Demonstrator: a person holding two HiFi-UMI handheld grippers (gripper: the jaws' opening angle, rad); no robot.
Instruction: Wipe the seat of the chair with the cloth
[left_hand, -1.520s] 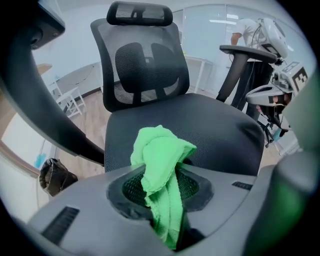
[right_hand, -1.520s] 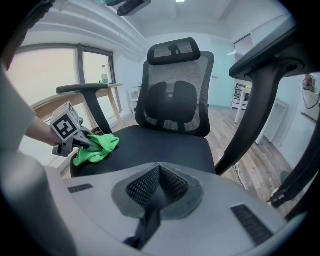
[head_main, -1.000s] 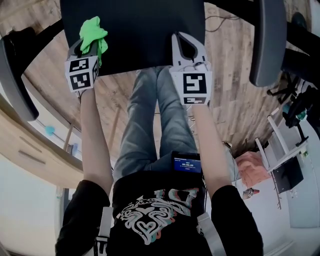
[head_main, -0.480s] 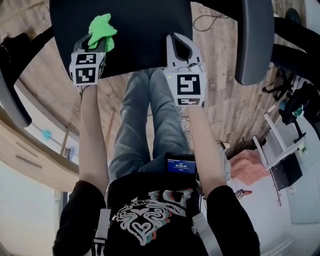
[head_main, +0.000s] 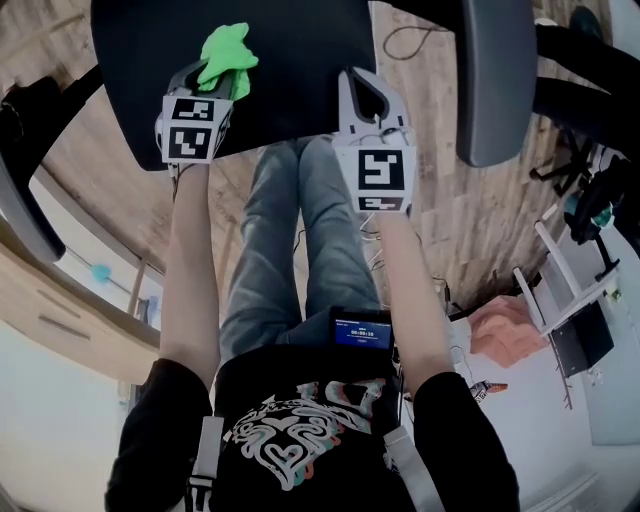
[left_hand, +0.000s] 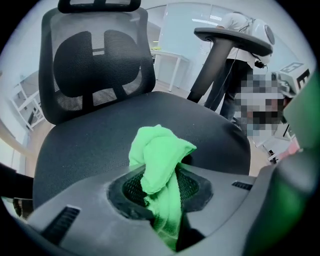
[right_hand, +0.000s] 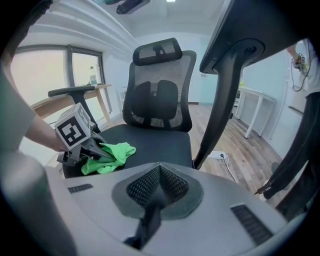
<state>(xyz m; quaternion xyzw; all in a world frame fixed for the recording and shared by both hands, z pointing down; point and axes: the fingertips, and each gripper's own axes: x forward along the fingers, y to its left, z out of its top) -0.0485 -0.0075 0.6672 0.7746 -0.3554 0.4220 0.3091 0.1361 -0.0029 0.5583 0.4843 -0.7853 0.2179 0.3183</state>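
The left gripper (head_main: 210, 88) is holding its fingers clamped on the green cloth (head_main: 228, 55), which is bunching over the front left part of the black chair seat (head_main: 290, 60). The right gripper (head_main: 365, 88) is hovering at the seat's front edge, fingers pressed together with nothing between them.

Bright green cloth (left_hand: 160, 155), black seat (left_hand: 90, 145), wood-grain floor (head_main: 450, 220)
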